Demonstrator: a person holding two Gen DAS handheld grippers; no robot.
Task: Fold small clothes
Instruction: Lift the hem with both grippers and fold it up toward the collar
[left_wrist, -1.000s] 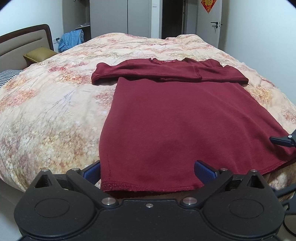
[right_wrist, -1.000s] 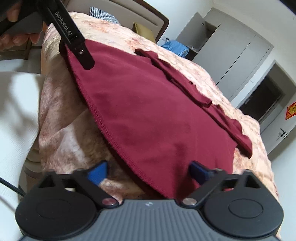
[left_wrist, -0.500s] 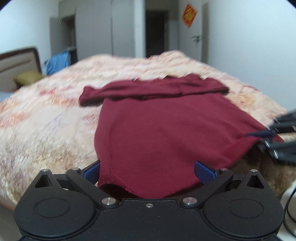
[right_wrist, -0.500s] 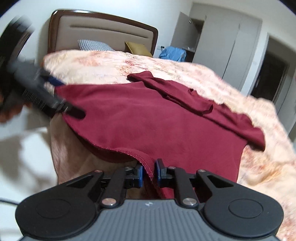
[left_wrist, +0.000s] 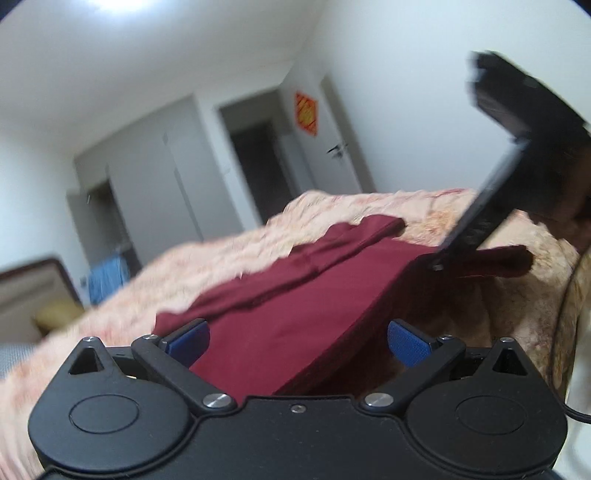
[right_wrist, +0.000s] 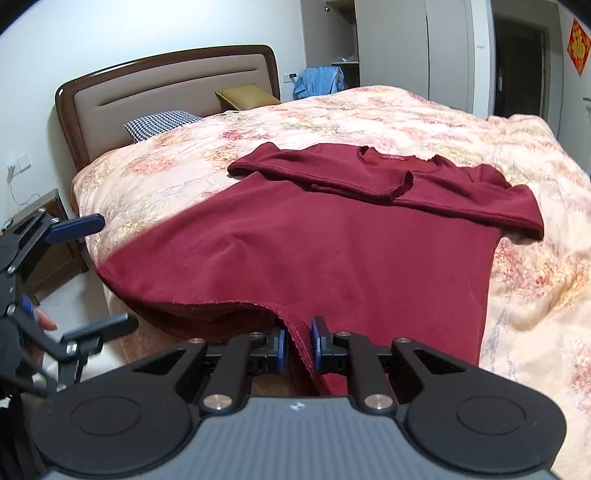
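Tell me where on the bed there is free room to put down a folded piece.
The floral quilt is bare between the maroon shirt and the checked pillow, and again beyond the collar toward the wardrobe. A narrower strip lies past its sleeve at the bed's far edge. The near edge is crowded: the right gripper pinches the hem while the left gripper hovers open.

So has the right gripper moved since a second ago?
Yes. The right gripper was open below the red shirt's hem; now it is shut on that hem and faces the headboard squarely, no longer tilted.
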